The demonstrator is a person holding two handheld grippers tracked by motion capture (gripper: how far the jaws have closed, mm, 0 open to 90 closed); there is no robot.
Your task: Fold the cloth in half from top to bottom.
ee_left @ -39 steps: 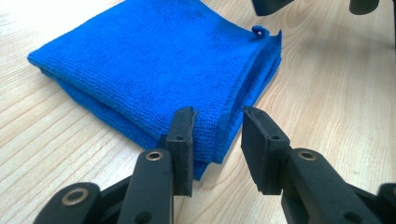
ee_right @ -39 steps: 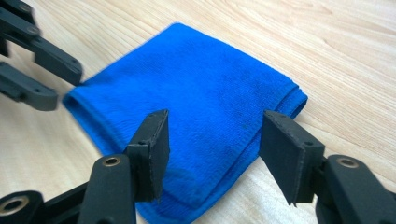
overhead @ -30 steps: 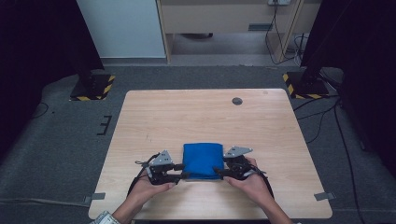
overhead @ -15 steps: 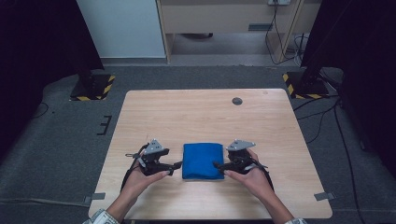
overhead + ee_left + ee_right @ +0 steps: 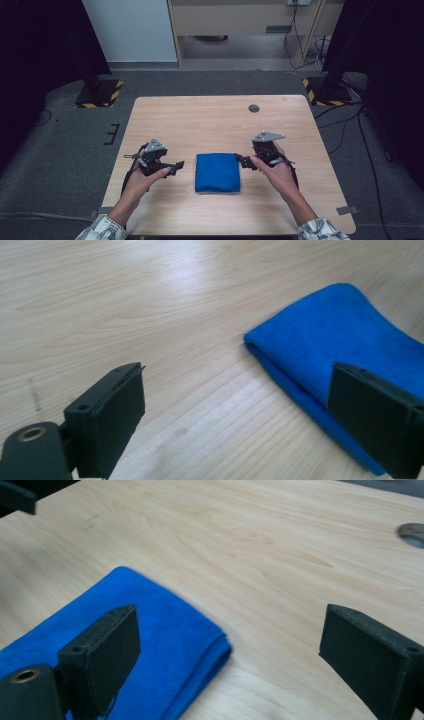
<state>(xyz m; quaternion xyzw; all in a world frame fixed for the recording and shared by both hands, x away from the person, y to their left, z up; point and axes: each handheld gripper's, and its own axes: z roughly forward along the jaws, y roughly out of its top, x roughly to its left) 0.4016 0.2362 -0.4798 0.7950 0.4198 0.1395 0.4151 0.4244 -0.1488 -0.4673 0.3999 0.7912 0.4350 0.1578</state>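
The left hand (image 5: pixel 142 177) reaches in low over the pale wooden surface (image 5: pixel 210 120), its left claw (image 5: pixel 176 167) wide open and empty, just left of the cloth. The folded, square blue terry cloth (image 5: pixel 217 172) lies flat between both claws. The right hand (image 5: pixel 277 172) mirrors it, its right claw (image 5: pixel 241 161) gaping at the cloth's far right corner, holding nothing.
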